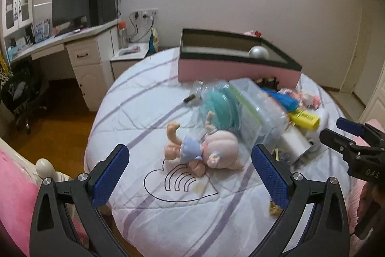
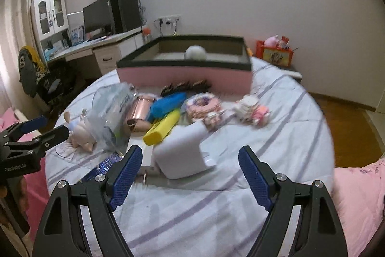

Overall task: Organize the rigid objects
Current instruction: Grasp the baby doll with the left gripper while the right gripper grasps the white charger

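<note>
Both grippers, left [image 1: 190, 175] and right [image 2: 190, 175], gape empty; near right, a white plastic charger block [image 2: 184, 155] looks light, stiff, slippery: pinch its flat sides

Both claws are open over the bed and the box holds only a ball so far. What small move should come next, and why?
Probably ease the right claw forward and down around the white block. It lies nearest, straight ahead between the open pads, with clear bedding on its right side. The pink box behind the pile has plenty of room beside the ball.
</note>
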{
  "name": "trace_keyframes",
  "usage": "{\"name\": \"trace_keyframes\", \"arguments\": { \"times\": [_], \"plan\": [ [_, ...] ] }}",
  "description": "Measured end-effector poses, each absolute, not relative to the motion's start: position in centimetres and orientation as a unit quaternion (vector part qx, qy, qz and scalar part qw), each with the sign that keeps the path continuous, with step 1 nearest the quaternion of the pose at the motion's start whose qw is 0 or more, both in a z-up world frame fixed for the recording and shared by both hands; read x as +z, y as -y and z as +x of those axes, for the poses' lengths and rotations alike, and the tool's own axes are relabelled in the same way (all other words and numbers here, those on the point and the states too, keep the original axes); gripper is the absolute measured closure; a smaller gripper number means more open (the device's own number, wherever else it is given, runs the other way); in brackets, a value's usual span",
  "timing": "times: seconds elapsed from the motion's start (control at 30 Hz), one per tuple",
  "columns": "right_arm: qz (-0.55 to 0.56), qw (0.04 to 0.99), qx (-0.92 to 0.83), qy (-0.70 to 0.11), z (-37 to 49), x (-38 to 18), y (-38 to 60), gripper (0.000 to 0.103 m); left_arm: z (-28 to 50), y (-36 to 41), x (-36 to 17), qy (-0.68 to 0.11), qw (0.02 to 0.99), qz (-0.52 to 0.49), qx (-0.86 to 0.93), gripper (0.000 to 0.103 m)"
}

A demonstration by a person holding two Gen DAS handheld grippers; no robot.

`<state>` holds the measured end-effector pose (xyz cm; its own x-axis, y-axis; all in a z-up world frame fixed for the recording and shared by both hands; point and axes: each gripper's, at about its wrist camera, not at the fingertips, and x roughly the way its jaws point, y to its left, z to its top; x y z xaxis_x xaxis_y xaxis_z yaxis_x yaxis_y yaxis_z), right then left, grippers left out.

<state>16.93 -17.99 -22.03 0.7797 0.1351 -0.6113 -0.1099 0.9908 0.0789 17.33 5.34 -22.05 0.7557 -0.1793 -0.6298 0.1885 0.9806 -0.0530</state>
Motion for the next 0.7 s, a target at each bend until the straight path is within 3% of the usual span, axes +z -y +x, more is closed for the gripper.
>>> {"name": "trace_keyframes", "arguments": {
  "times": [0.3, 0.37, 0.43, 0.7],
  "plan": [
    [0.035, 0.929, 0.089, -0.358, 19.4, -23.9, 18.1, 0.021, 19.6, -6.0, -23.8, -0.369, 0.923, -0.026, -0.107, 0.0],
    [0.033, 0.928, 0.098, -0.358, 19.4, -23.7, 18.3, 0.037, 20.1, -5.9, -24.0, -0.374, 0.92, -0.034, -0.113, 0.0],
    [0.026, 0.928, 0.089, -0.36, 19.3, -23.5, 18.6, 0.041, 20.4, -5.7, -24.0, -0.375, 0.919, -0.034, -0.115, 0.0],
    [0.023, 0.929, 0.07, -0.362, 19.4, -24.0, 20.0, 0.042, 21.8, -3.9, -25.0, -0.392, 0.915, -0.005, -0.101, 0.003]
  ]
}}
